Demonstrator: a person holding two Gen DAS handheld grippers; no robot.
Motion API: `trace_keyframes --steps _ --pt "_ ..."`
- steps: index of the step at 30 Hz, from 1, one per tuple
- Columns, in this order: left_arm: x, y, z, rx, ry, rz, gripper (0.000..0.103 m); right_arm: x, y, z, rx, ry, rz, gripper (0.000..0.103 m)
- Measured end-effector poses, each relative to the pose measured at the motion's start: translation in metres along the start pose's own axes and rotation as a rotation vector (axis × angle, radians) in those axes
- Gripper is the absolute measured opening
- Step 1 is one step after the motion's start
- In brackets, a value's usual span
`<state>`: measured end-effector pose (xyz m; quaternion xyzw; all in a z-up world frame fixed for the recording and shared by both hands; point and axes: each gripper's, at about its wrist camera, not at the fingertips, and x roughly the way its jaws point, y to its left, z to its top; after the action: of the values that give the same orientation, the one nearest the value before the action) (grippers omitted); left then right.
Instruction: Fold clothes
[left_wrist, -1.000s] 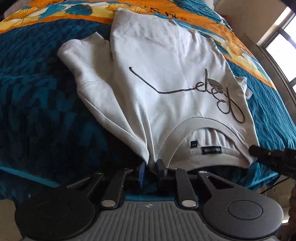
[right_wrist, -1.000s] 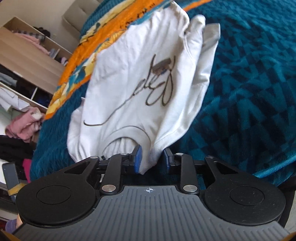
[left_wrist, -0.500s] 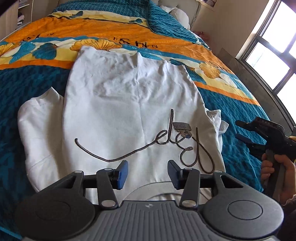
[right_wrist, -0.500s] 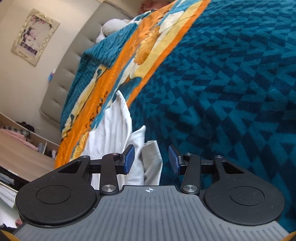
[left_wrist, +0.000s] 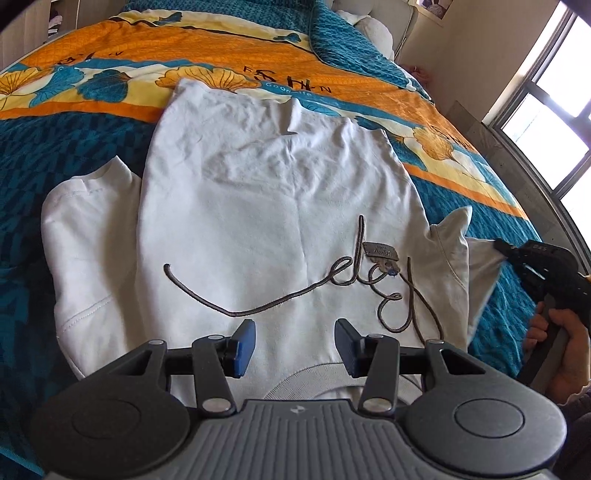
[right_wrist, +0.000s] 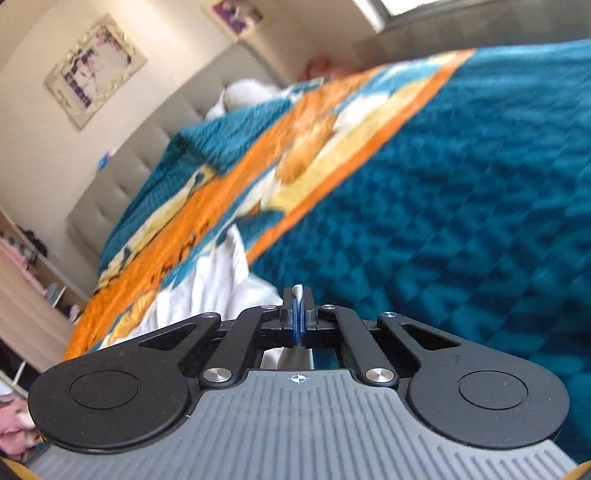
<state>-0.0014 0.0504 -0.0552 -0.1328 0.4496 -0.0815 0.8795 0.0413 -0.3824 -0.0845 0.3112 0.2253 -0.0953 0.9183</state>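
At frame right, right gripper clamps sweatshirt sleeve; fold it inward flat, w/o bunching. Left gripper released, holding nothing.

My white sweatshirt carries brown looping script (cursive, corded). The bedspread beneath is teal with a darker chevron weave, crossed by an orange-and-yellow floral band. My gripper pads are blue.

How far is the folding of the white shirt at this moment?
Done: the white shirt lies spread face up on the bed. In hand: the right tool pinches the right sleeve; the left tool is open above the collar. Left: both sleeves and the body fold.
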Motion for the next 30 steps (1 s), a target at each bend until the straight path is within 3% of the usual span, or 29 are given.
trace_keyframes --steps 3,6,9,11,13,14,16,20,24,27,30 --pt "0.005 0.003 -0.004 -0.002 0.001 0.040 0.046 -0.006 0.002 0.003 -0.101 -0.020 -0.156 0.001" --pt "0.004 0.012 -0.008 -0.025 0.003 0.079 0.045 0.003 0.008 -0.009 -0.298 0.000 -0.376 0.001" --pt "-0.009 0.030 -0.010 -0.081 -0.024 0.101 0.046 0.015 0.000 -0.017 -0.347 0.136 -0.452 0.003" --pt "-0.024 0.049 -0.010 -0.140 -0.056 0.124 0.046 0.010 0.003 -0.022 -0.371 0.158 -0.506 0.028" --pt "-0.043 0.070 -0.009 -0.212 -0.103 0.149 0.046 -0.008 0.014 -0.022 -0.366 0.108 -0.514 0.046" --pt "-0.054 0.082 -0.008 -0.251 -0.136 0.165 0.047 -0.022 0.022 -0.022 -0.347 0.068 -0.484 0.048" --pt "-0.075 0.106 -0.006 -0.333 -0.203 0.194 0.047 -0.053 0.043 -0.021 -0.276 0.021 -0.318 0.054" --pt "-0.089 0.161 0.005 -0.516 -0.276 0.176 0.047 -0.102 0.086 -0.038 -0.239 0.024 -0.010 0.058" --pt "-0.051 0.202 0.023 -0.600 -0.168 0.132 0.047 -0.119 0.127 -0.073 -0.240 0.132 0.221 0.058" --pt "-0.014 0.213 0.032 -0.595 -0.086 0.127 0.046 -0.112 0.155 -0.102 -0.303 0.264 0.309 0.058" --pt "0.004 0.208 0.042 -0.549 -0.098 0.183 0.044 -0.115 0.174 -0.117 -0.360 0.278 0.341 0.058"
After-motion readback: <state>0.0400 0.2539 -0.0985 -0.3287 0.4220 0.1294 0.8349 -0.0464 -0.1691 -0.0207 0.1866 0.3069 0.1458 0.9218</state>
